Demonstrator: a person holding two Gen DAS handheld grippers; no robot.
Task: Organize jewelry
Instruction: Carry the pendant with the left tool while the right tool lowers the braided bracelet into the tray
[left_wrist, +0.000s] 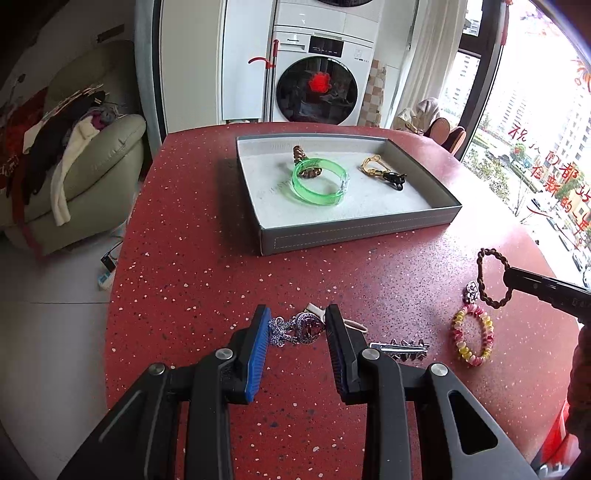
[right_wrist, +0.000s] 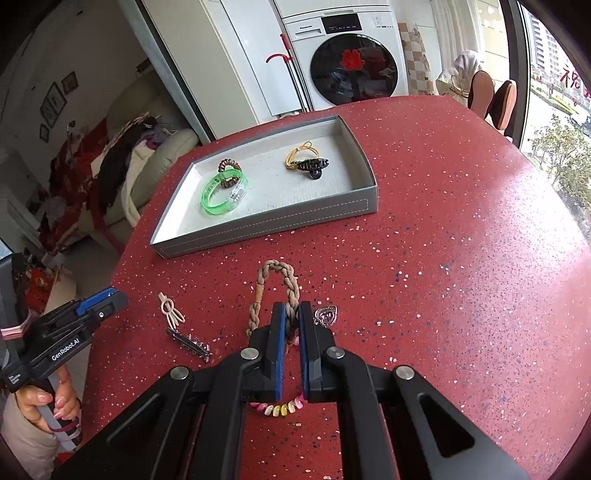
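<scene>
I am clamping the right gripper on the braided band; left gripper fingers apart around the brooch. The tray is holding four pieces; several are awaiting on the table.

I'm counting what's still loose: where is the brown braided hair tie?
The brown braided hair tie is pinched in the right gripper, lifted above the red speckled table, short of the grey tray.

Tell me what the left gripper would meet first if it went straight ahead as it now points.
Probably the silver rhinestone brooch lying between the open fingers of the left gripper; beyond it comes bare table, then the grey tray.
</scene>
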